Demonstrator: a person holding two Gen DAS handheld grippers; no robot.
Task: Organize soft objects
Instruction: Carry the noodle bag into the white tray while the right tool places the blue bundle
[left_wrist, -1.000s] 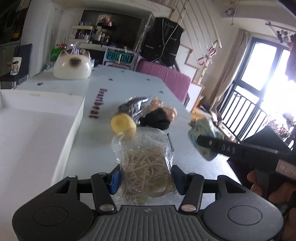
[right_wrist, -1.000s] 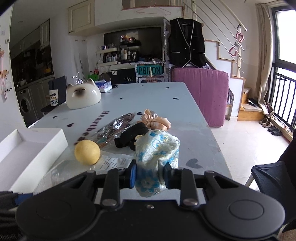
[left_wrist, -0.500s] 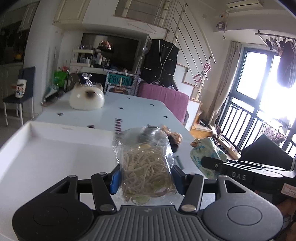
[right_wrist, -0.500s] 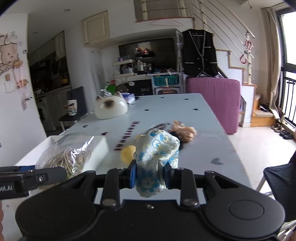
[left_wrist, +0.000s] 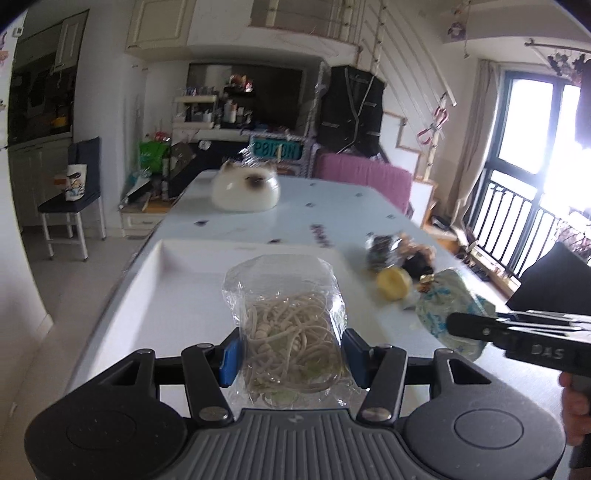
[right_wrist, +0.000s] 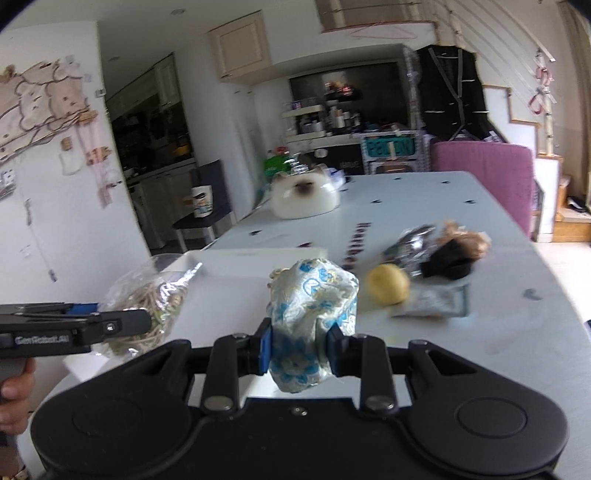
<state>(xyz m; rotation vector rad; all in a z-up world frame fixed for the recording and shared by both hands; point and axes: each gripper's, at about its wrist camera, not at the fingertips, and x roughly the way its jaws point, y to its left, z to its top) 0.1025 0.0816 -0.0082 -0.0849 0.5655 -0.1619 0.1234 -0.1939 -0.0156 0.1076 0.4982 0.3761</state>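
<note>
Left gripper (left_wrist: 291, 356): its blue pads press both sides of a clear plastic bag of pale, cream-coloured cords (left_wrist: 286, 328); the bag stands upright between the fingers, its top crumpled.
Bag's place: held in the air above the near part of a shallow white rectangular tray (left_wrist: 177, 280), not touching it as far as the left view shows.
Right gripper (right_wrist: 299, 349): narrow, its blue pads clamped on a soft white fabric bundle with a blue and gold print (right_wrist: 312, 310), which bulges above the fingers and hangs a little below them.
Bundle's place: lifted off the table, to the right of the bag of cords and just right of the tray's right edge.
Hands: part of a person's hand (right_wrist: 14, 395) shows on the left gripper's handle in the right view; fingers of the other hand (left_wrist: 574, 410) show at the right edge of the left view.
Table (right_wrist: 480, 332): long and white with small dark heart marks and a line of dark lettering.
Still on the table, right of the tray: a round yellow ball (right_wrist: 388, 283), a crinkled silver foil packet (right_wrist: 415, 245), a black soft item (right_wrist: 448, 264) and a tan ruffled one (right_wrist: 465, 238), close together; they are blurred.
Far end, left: a white cat-face dome (left_wrist: 245, 188).
</note>
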